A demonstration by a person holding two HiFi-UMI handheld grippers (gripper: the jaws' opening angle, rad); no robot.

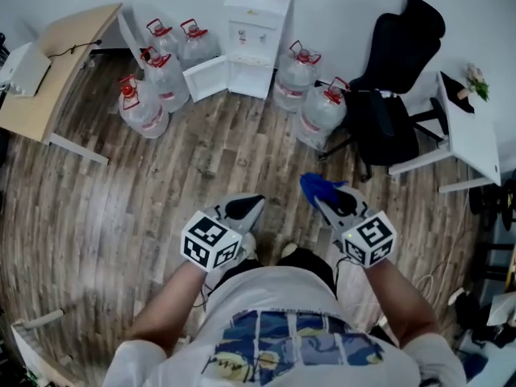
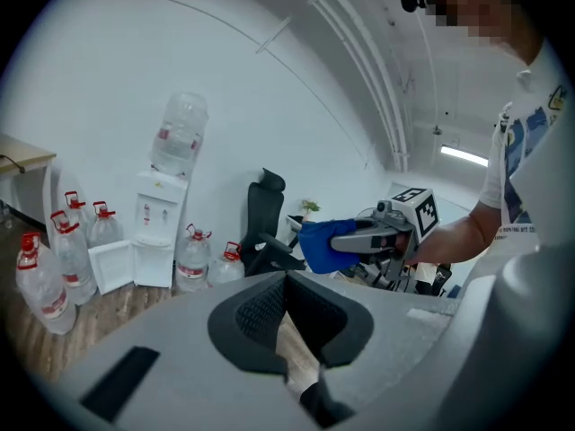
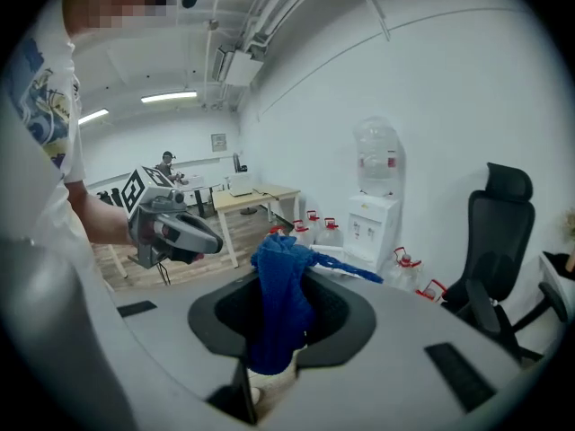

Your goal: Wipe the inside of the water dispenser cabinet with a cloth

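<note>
Loosely bunched, the blue knitted cloth (image 3: 279, 305) is clamped between the closed fingers of the right gripper (image 1: 322, 195), one twisted corner trailing out past the tips; it is carried in the air over the grey-brown wood-plank floor (image 1: 145, 192), well apart from the white floor-standing water dispenser (image 1: 258, 22) against the far wall. The dispenser's lower cabinet (image 1: 248, 74) stands open, its white door (image 1: 205, 77) swung out to the left. The left gripper (image 2: 287, 287) has its fingers brought together at the tips with nothing between them, and it is held level beside the right one, in front of the person's printed white T-shirt (image 1: 282, 329). Clear large water bottles with red caps (image 1: 165, 77) stand on the floor on both sides of the dispenser, and a black office chair (image 1: 395, 63) stands to its right.
</note>
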